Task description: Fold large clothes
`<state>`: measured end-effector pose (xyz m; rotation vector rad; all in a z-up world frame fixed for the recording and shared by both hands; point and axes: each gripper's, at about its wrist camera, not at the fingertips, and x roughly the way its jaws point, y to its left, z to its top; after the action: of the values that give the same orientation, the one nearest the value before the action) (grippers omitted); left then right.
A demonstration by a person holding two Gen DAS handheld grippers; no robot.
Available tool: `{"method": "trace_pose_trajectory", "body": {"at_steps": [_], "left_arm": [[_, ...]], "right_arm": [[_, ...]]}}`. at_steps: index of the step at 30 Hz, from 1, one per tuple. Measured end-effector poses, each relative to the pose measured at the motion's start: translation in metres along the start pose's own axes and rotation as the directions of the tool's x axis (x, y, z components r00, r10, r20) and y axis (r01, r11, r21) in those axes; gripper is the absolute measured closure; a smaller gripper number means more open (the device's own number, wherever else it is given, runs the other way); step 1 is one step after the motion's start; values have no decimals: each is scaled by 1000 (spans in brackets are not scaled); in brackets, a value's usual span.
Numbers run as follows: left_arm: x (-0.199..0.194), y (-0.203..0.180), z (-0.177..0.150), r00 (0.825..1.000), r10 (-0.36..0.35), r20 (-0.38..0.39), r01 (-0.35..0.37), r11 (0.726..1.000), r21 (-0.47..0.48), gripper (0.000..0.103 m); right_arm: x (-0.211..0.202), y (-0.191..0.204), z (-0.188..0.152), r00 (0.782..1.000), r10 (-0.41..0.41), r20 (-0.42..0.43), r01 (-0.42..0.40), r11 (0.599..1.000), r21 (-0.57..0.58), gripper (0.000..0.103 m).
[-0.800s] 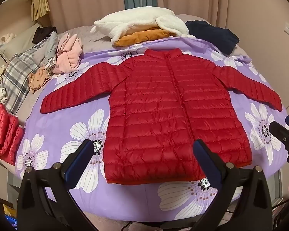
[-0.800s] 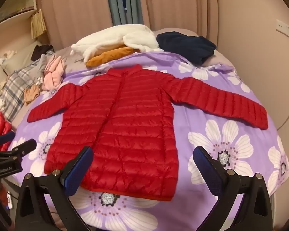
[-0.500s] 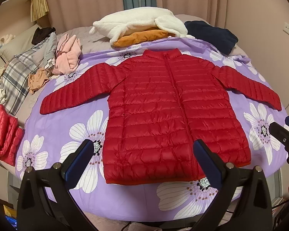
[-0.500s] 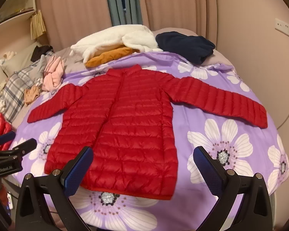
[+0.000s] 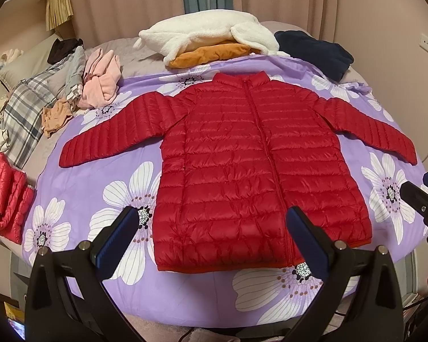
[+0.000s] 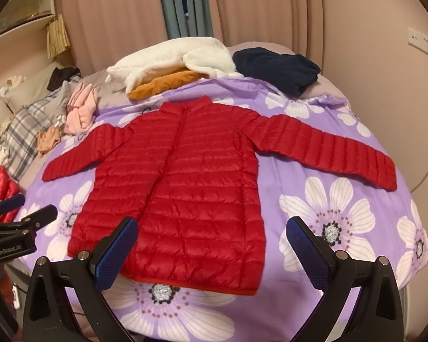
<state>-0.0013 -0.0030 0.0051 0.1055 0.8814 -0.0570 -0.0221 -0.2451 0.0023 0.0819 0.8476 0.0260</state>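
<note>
A red quilted puffer jacket [image 5: 251, 168] [image 6: 185, 188] lies flat and zipped on a purple sheet [image 5: 105, 176] [image 6: 314, 199] with white flowers, both sleeves spread out to the sides, collar at the far end. My left gripper [image 5: 211, 219] hovers open above the hem near the bed's front edge, nothing between its blue pads. My right gripper [image 6: 211, 228] is also open and empty, above the hem's right part. In the right wrist view the left gripper [image 6: 20, 213] shows at the left edge; in the left wrist view the right gripper [image 5: 422, 196] shows at the right edge.
Beyond the collar lie a white fleece [image 5: 202, 34] over an orange garment [image 5: 211, 54] and a dark navy garment [image 5: 316, 51]. A pink garment [image 5: 102, 82], plaid fabric [image 5: 25, 114] and a folded red jacket [image 5: 8, 196] sit at the left. Curtains and walls surround the bed.
Almost nothing differs. Both views have shifted very slightly; the jacket lies as before and both grippers stay open.
</note>
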Motion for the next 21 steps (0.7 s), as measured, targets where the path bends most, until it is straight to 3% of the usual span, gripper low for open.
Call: {"method": "trace_pose_trajectory", "body": {"at_steps": [4,11,16,21], "left_arm": [[-1,0,-2,999,4,36,-4,1000,3,0],[3,1,0,999,15,-51,-14,1000,12,0],[3,2,0,999,15,-40,-14,1000,13,0],[6,2,0,996,33,-82,-31,999,31,0]], "right_arm": [[-1,-1,-1,1000,-5,5,5,1000,-6,1],[0,-1,-1,1000,8,-2,-8,1000,6,1],[0,2,-1,1000,-8,-6,8,1000,0,0],[1,1,-2,1000,-11,-3,11,1000,1,1]]}}
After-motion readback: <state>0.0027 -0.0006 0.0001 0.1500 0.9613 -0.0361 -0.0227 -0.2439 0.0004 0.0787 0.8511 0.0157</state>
